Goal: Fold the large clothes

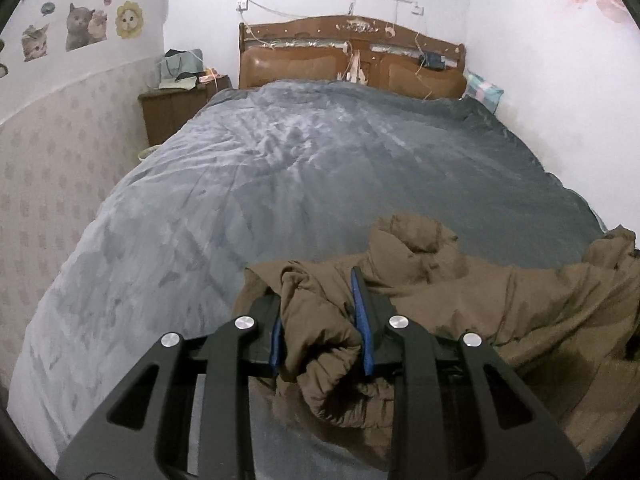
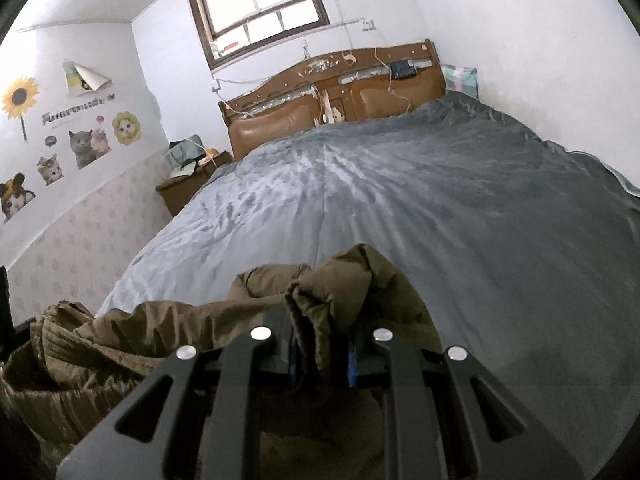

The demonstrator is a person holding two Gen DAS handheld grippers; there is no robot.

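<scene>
Bedroom, grey blanket (image 1: 248, 184) over bed. Brown coat (image 1: 500, 312) bunched at foot end, far from headboard (image 1: 352, 60). Left gripper (image 1: 322, 312) and right gripper (image 2: 324, 340) each clamped on thick coat fold. Risk: padded fabric slipping out, or bunching into crooked fold.

bed (image 1: 280, 184) | grey blanket-covered | brown jacket (image 1: 500, 312) crumpled at near edge

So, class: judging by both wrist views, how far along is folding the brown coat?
Done: no neat fold shows; the brown coat lies bunched at the near edge of the grey bedspread. In hand: the left tool and the right tool each pinch a bunch of it. Left: spreading it flat and every fold.
</scene>
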